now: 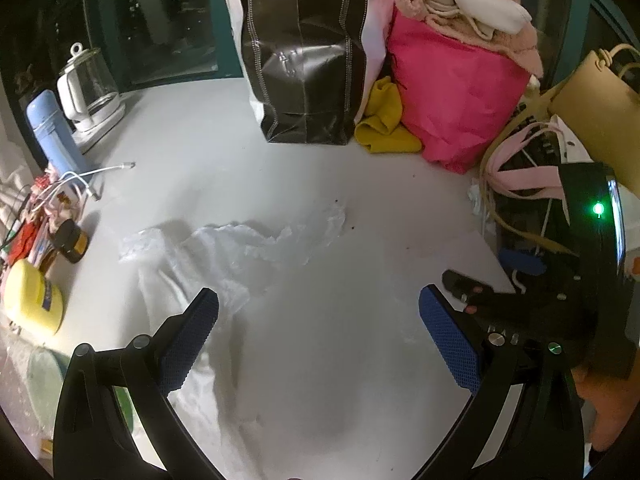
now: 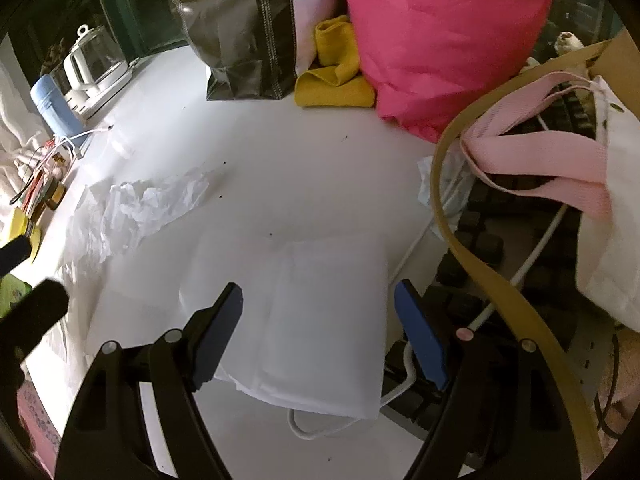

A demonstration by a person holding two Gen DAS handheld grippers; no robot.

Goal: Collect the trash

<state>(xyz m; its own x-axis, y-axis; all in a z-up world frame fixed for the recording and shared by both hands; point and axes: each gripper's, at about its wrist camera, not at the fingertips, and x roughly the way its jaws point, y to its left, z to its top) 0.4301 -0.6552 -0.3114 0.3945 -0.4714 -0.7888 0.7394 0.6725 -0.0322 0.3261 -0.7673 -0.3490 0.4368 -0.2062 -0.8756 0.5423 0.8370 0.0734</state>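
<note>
A crumpled clear plastic bag (image 1: 224, 256) lies on the white table (image 1: 312, 168), stretching from mid-table down under my left gripper's left finger. My left gripper (image 1: 318, 312) is open just above the table, empty. In the right wrist view the same plastic bag (image 2: 136, 208) lies at the left. My right gripper (image 2: 318, 300) is open and empty above a flat white paper bag (image 2: 320, 320) lying near the table's front. The right gripper's body also shows at the right edge of the left wrist view (image 1: 560, 280).
At the back stand a black glossy bag (image 1: 300, 52), a pink bag (image 1: 460, 88) with cloth on top and a yellow cloth (image 1: 384, 124). A kettle (image 1: 88, 88), blue bottle (image 1: 52, 132) and small clutter line the left. A keyboard (image 2: 520, 264), pink-handled tote (image 2: 600, 200) and cables crowd the right.
</note>
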